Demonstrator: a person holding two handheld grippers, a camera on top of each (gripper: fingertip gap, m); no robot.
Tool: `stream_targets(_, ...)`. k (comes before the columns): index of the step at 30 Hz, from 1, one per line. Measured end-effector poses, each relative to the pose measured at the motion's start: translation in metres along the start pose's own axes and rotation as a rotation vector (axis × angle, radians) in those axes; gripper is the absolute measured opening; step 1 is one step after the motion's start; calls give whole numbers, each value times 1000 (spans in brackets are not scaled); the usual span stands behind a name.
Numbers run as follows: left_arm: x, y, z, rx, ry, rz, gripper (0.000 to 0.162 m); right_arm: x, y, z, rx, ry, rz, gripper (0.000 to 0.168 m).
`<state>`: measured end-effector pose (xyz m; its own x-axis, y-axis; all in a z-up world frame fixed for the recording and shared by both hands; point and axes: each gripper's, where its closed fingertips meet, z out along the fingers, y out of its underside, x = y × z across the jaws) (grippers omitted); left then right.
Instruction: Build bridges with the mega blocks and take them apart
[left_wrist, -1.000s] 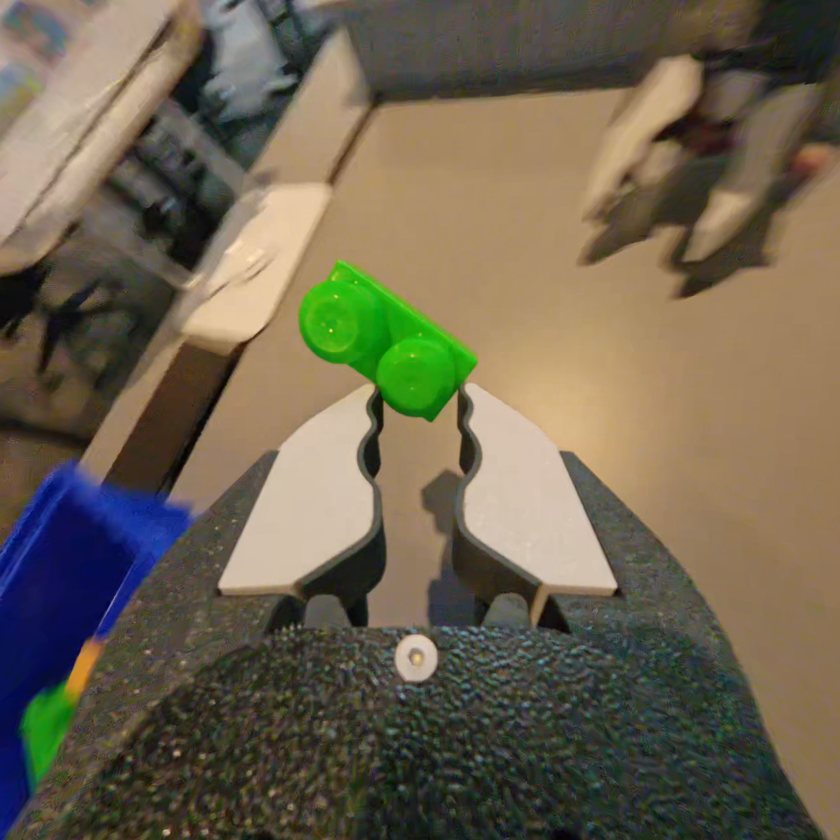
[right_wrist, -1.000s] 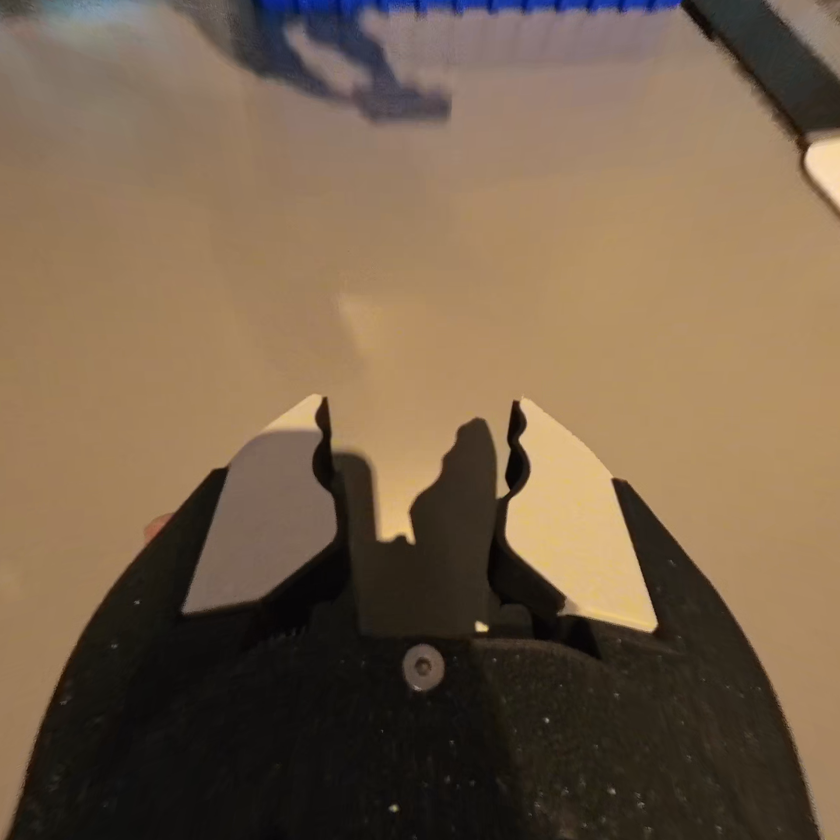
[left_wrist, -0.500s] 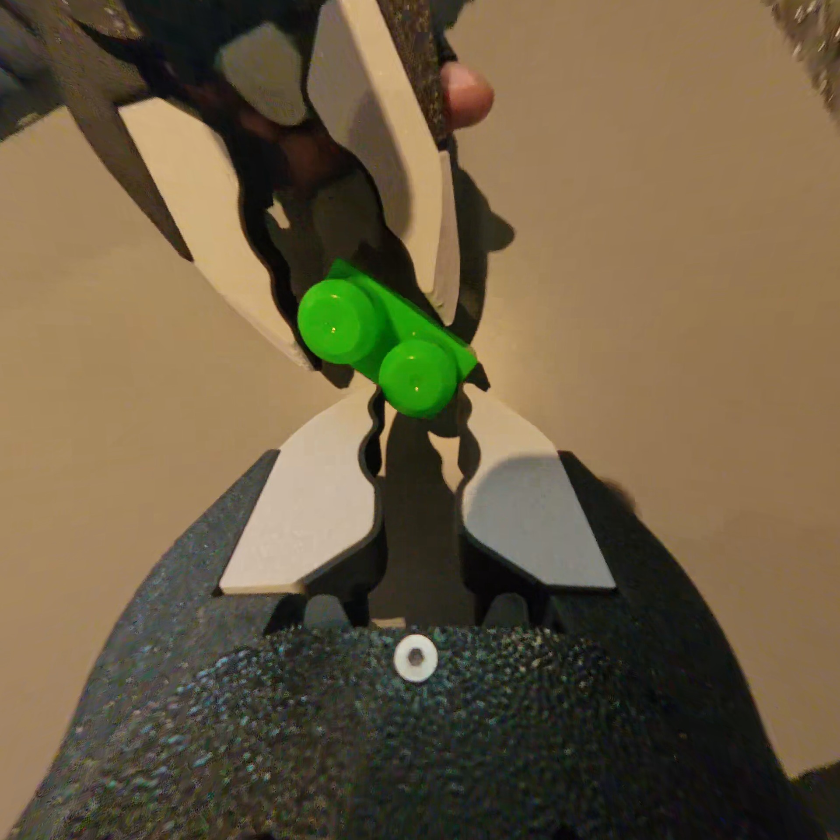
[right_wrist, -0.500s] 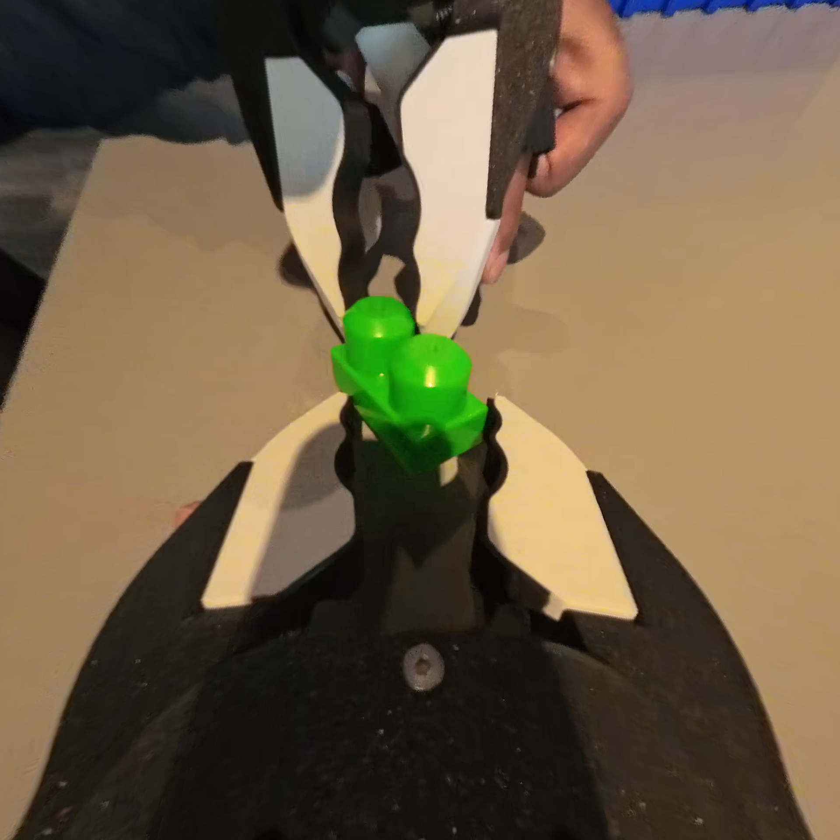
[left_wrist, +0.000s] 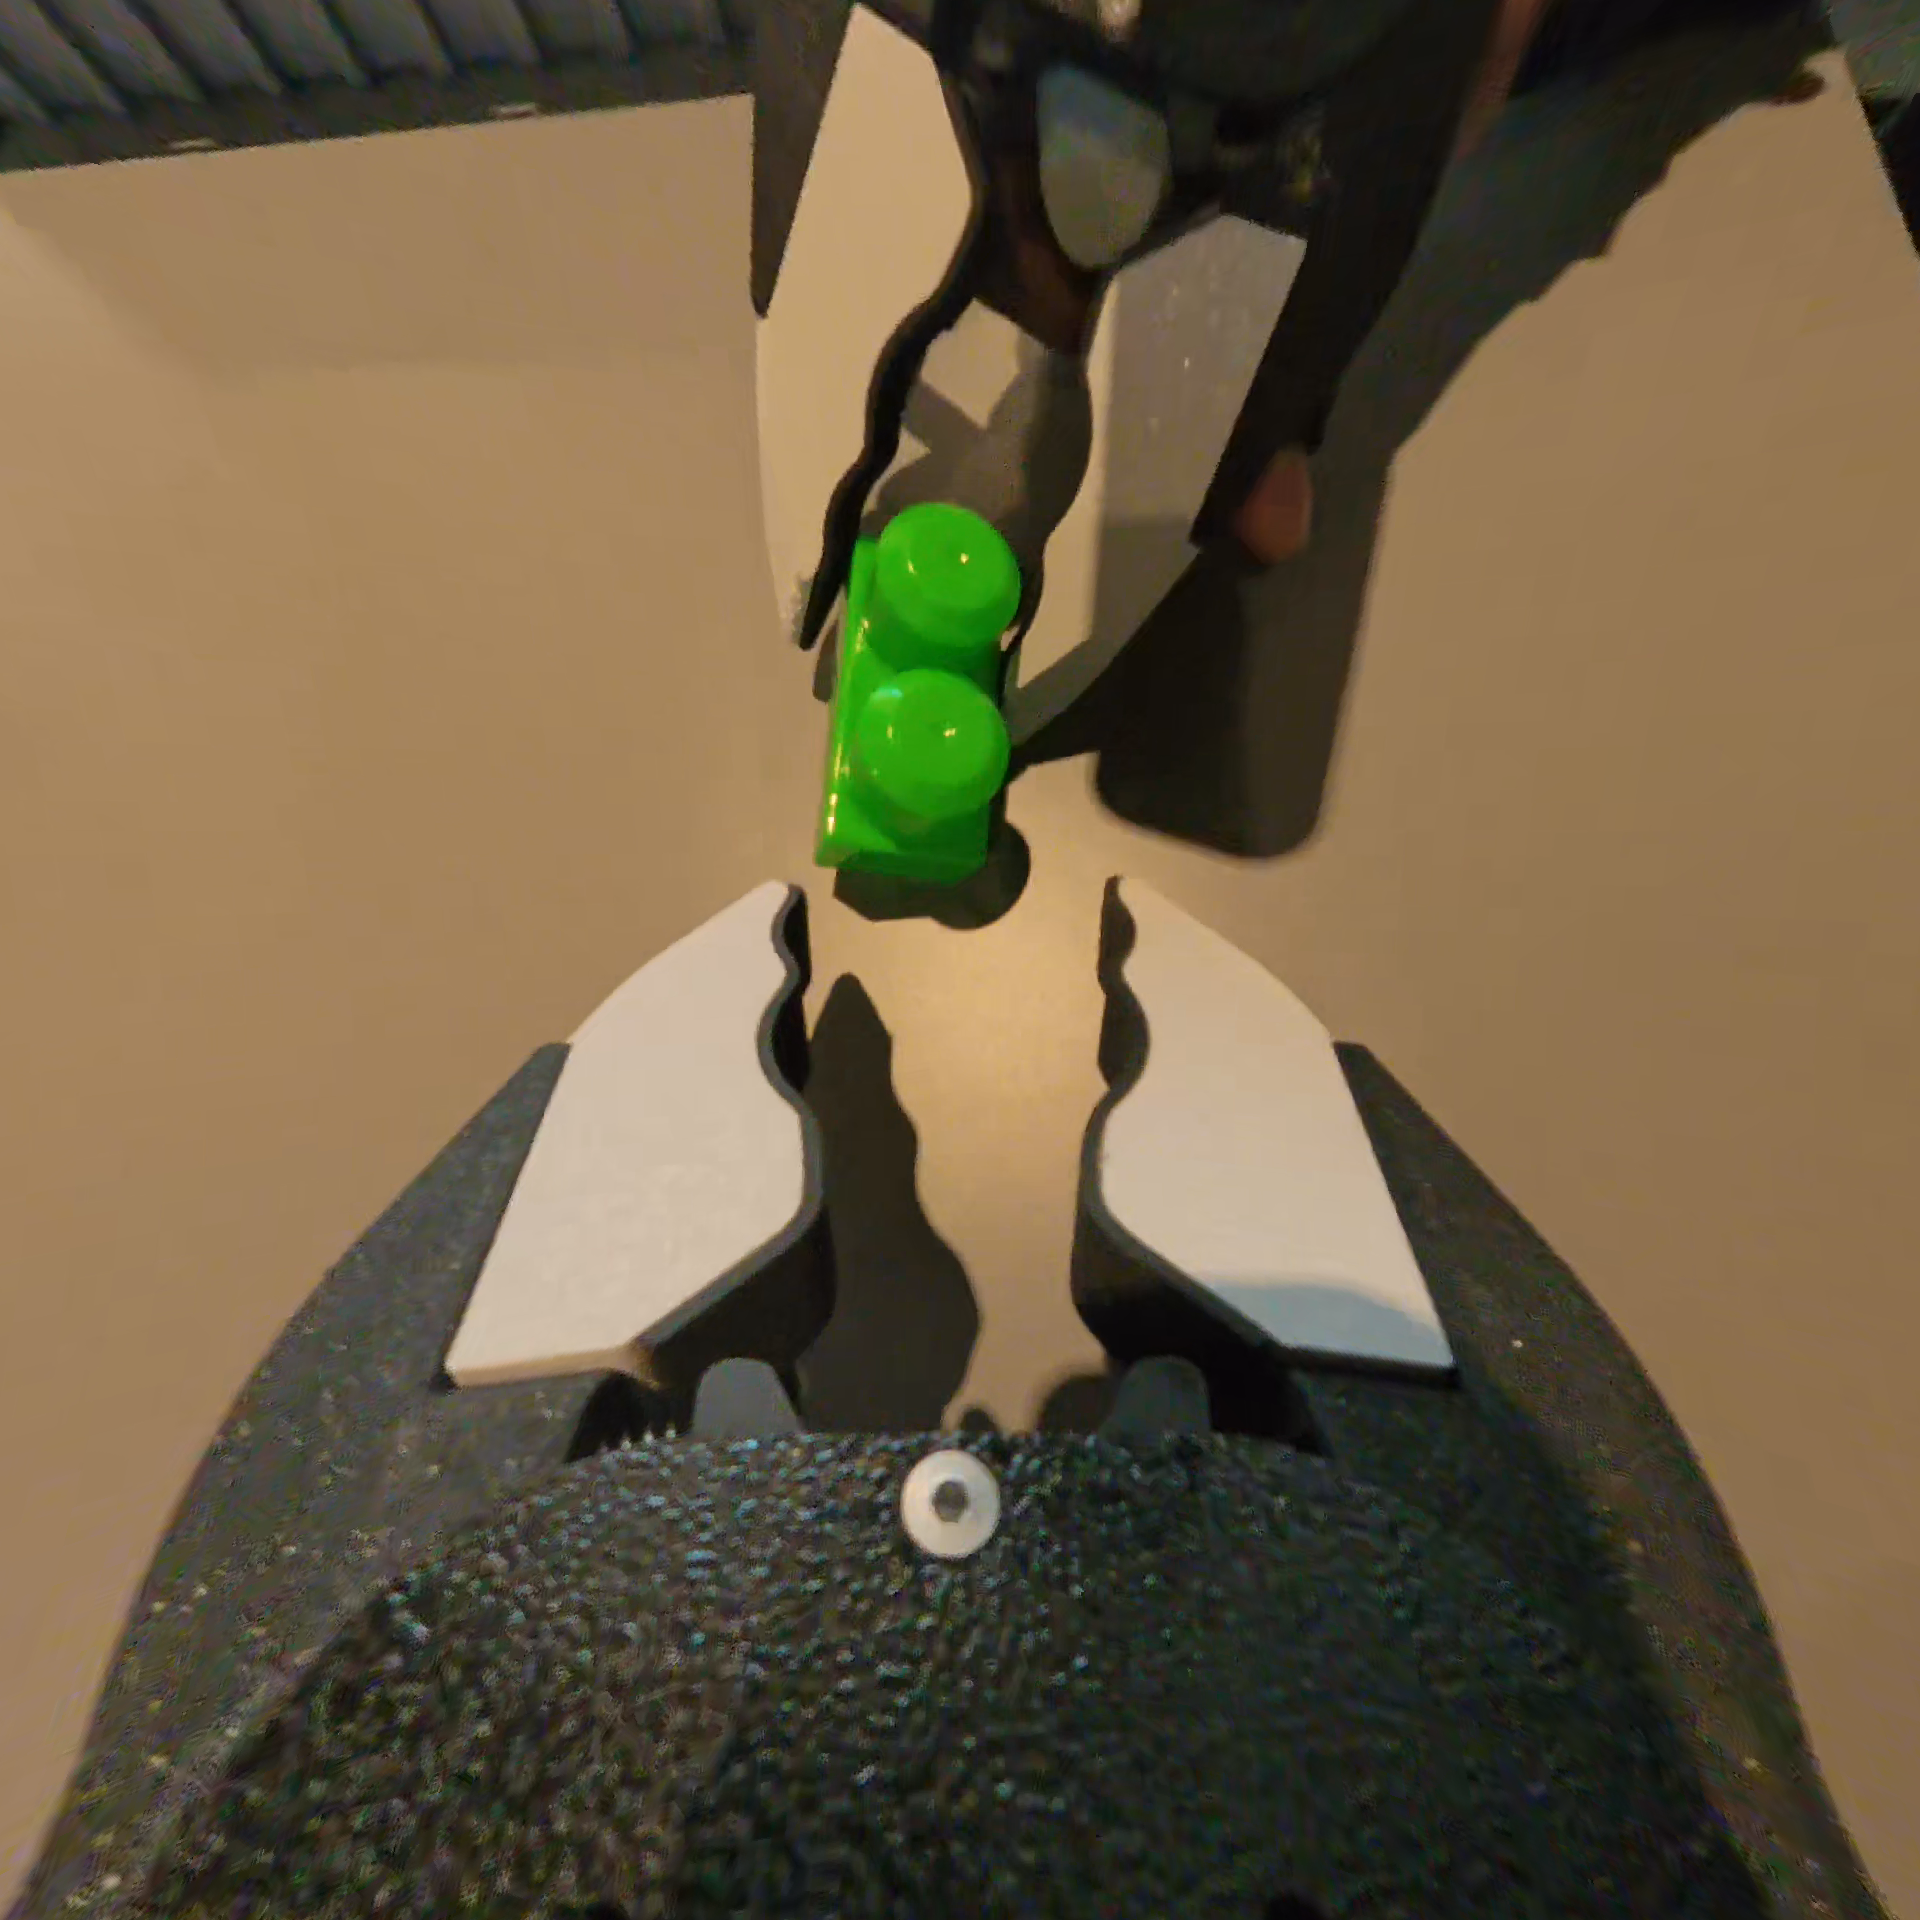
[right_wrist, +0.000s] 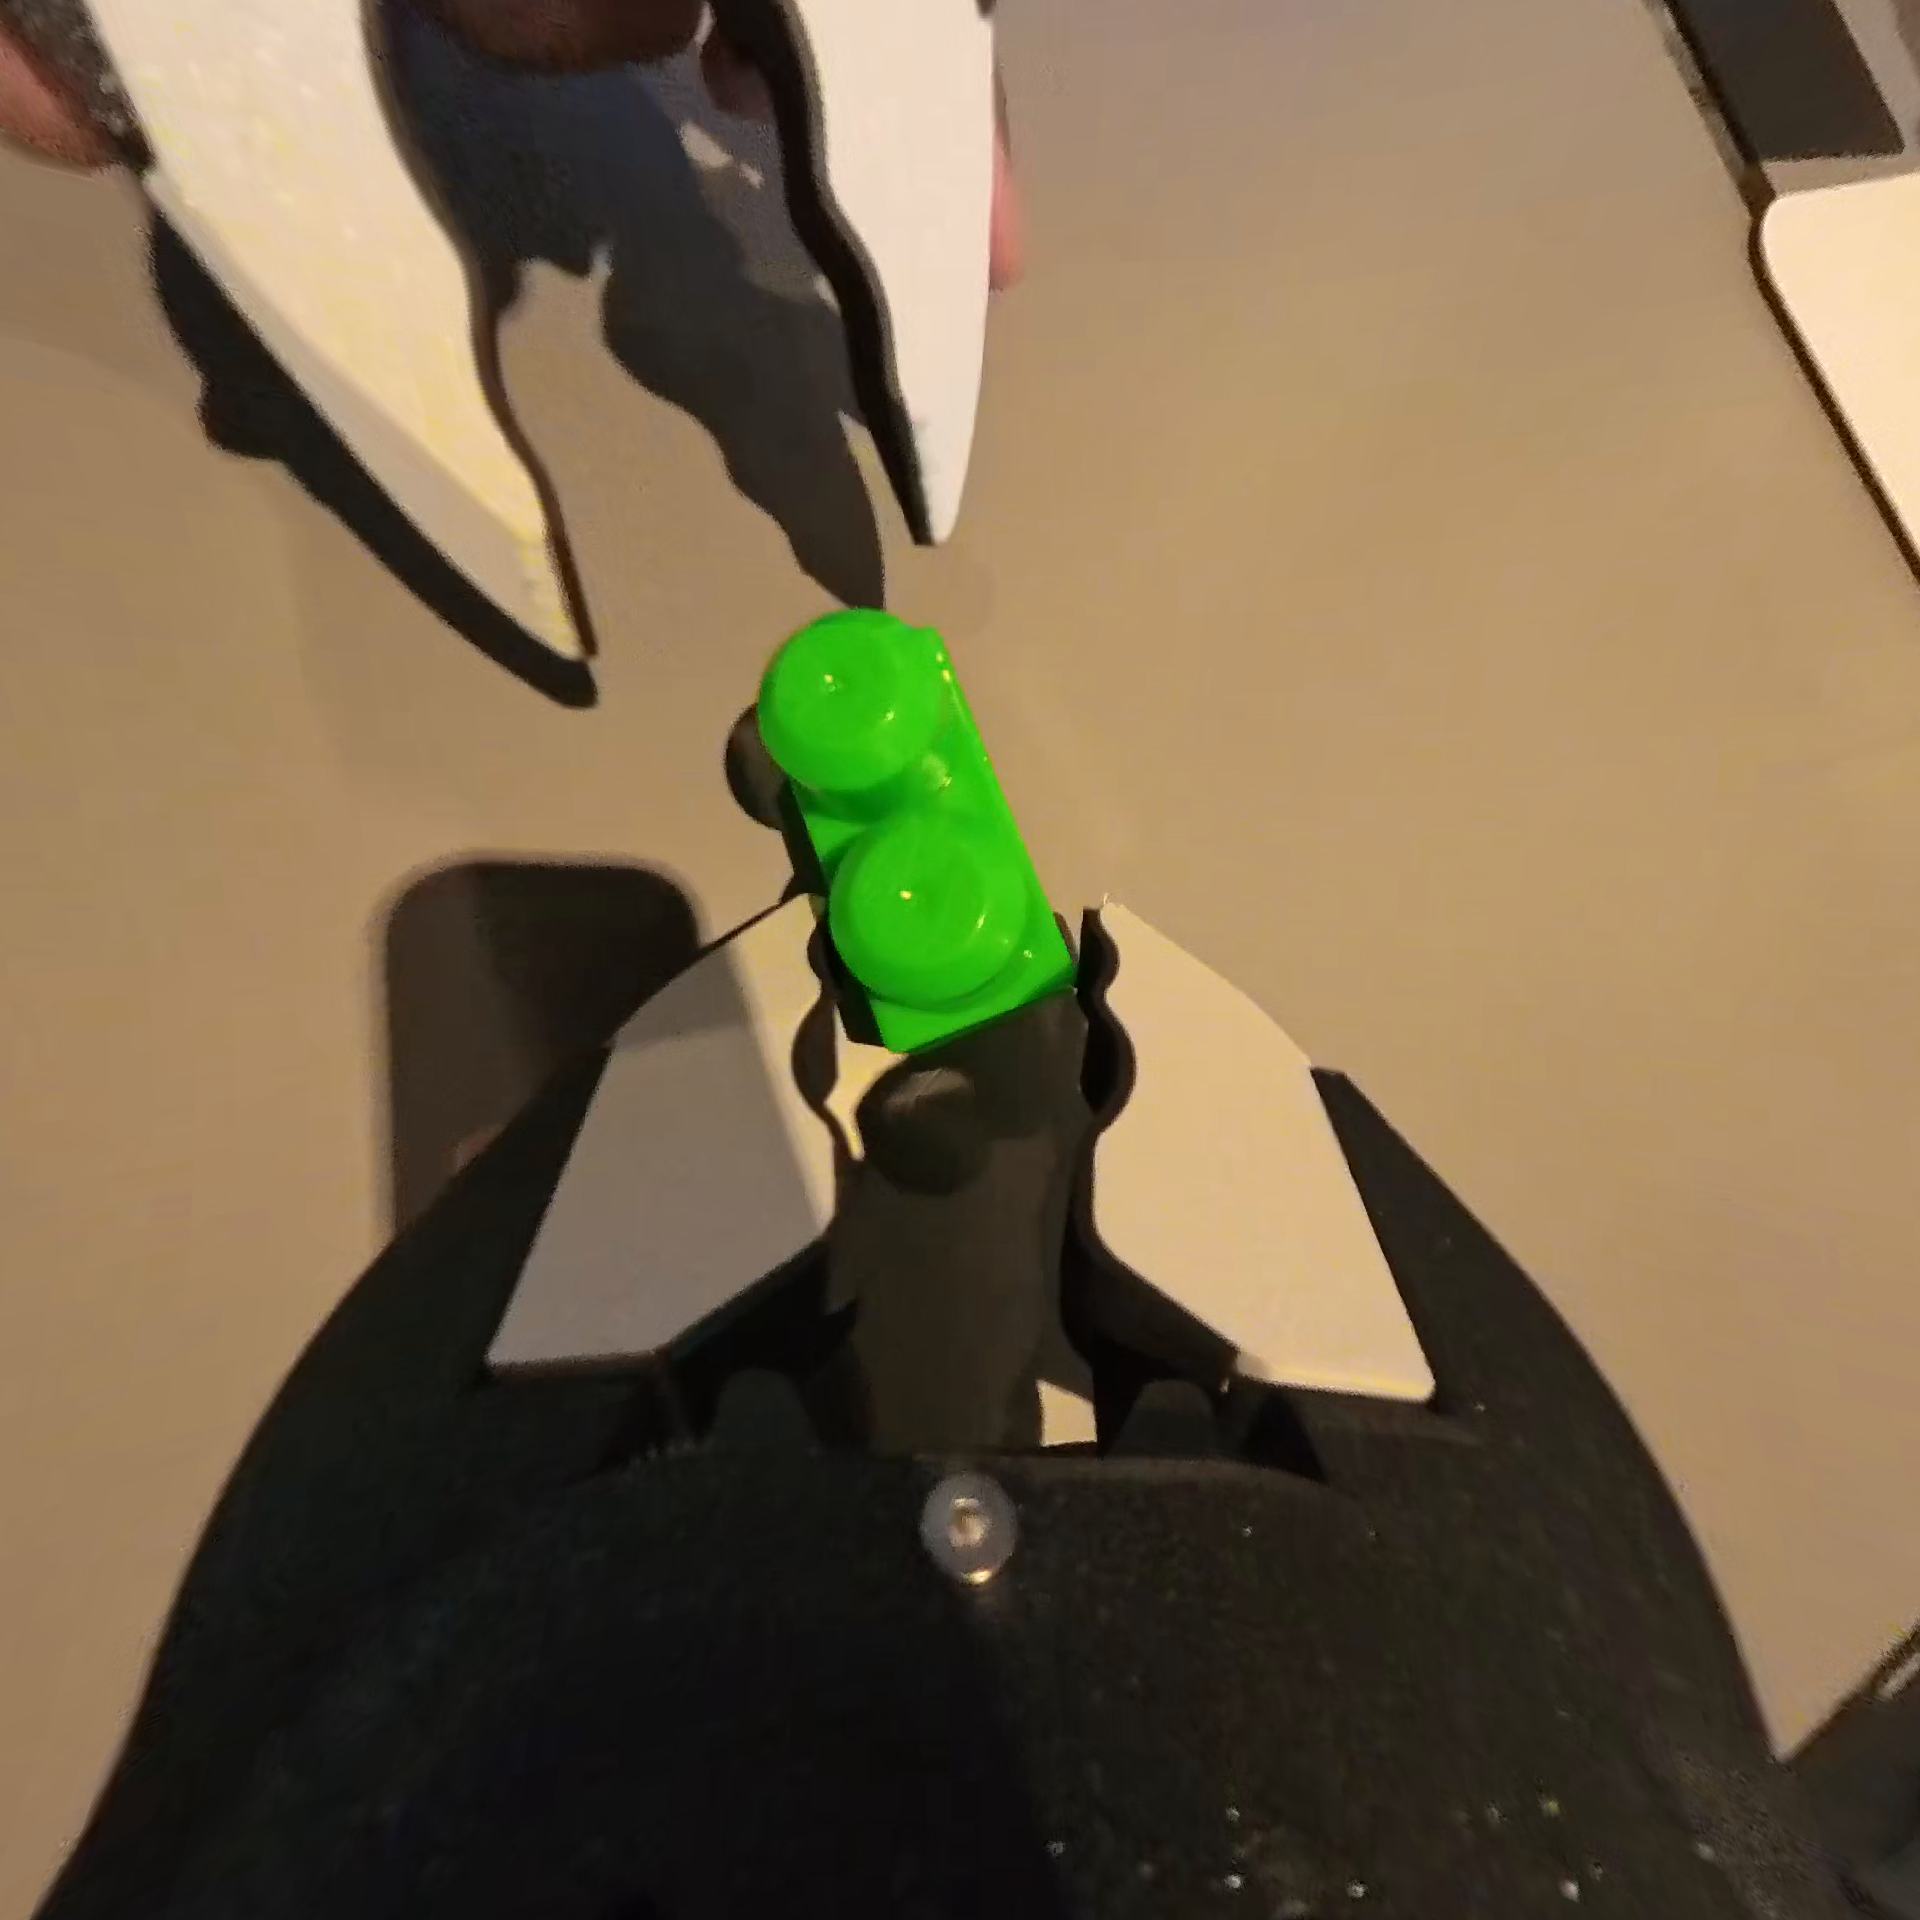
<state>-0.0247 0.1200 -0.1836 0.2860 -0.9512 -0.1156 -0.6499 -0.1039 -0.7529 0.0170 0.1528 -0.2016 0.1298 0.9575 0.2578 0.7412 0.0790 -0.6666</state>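
So there's one green block (left_wrist: 920, 707) with two round studs, sitting over a plain tan table (left_wrist: 364, 623), and both grippers meet at it from opposite ends. The right gripper (right_wrist: 945, 914) has it: its two pale fingers are closed in on the near end of the block, one pressed to each side, with the block sticking out past the tips, studs facing the camera. From the left wrist view that same gripper (left_wrist: 925, 582) comes down from the top of the frame and pinches the far end of the block. The left gripper (left_wrist: 951, 894) is spread open with nothing between its fingers; its tips sit just short of the block's near end, a small gap showing, not touching. In the right wrist view the left gripper (right_wrist: 748, 592) shows up top with its fingers splayed either side of the far stud, clear of it. Can't really tell if the block rests on the table or hangs just above it. A white tabletop (right_wrist: 1849, 343) corner butts up on the right.
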Motion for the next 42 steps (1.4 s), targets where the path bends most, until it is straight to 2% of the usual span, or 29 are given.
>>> stream_targets(2, -5, -1, 6, -5, -44, -7, 48, -1, 0, 1, -5, 8, 31, 44)
stream_targets(9, -15, 9, 26, -111, -62, 28, 0, -7, -1, 0, 4, -24, 52, 37)
stream_targets(15, -32, 18, 16, -152, -139, 34, 3, -7, -1, -1, 7, -16, 36, 40)
stream_targets(16, -33, 15, 9, -131, -154, 18, 13, -6, -1, -1, 10, -15, 37, 41)
stream_targets(19, -42, 5, -34, -72, -247, -27, 25, -6, 0, -2, 17, -20, 41, 42)
stream_targets(20, -49, 4, -57, -64, -305, -45, 31, -6, 0, -2, 20, -23, 43, 42)
stream_targets(23, -73, 13, -142, -84, -507, -118, 37, -6, 0, -2, 22, -35, 54, 43)
stream_targets(26, -90, 55, -230, -177, -663, -352, 39, -6, 0, -2, 22, -43, 65, 43)
stream_targets(28, -100, 105, -287, -310, -780, -506, 43, -6, 0, -2, 22, -46, 70, 43)
stream_targets(30, -104, 155, -327, -431, -845, -655, 47, -6, 1, -2, 21, -52, 77, 43)
stream_targets(33, -107, 195, -335, -472, -776, -781, 50, -6, 1, -1, 18, -67, 92, 42)
stream_targets(39, -139, 237, -317, -641, -764, -725, 54, -7, 1, -1, 24, -75, 101, 42)
stream_targets(42, -158, 254, -307, -693, -782, -701, 51, -8, 0, -1, 32, -78, 92, 41)
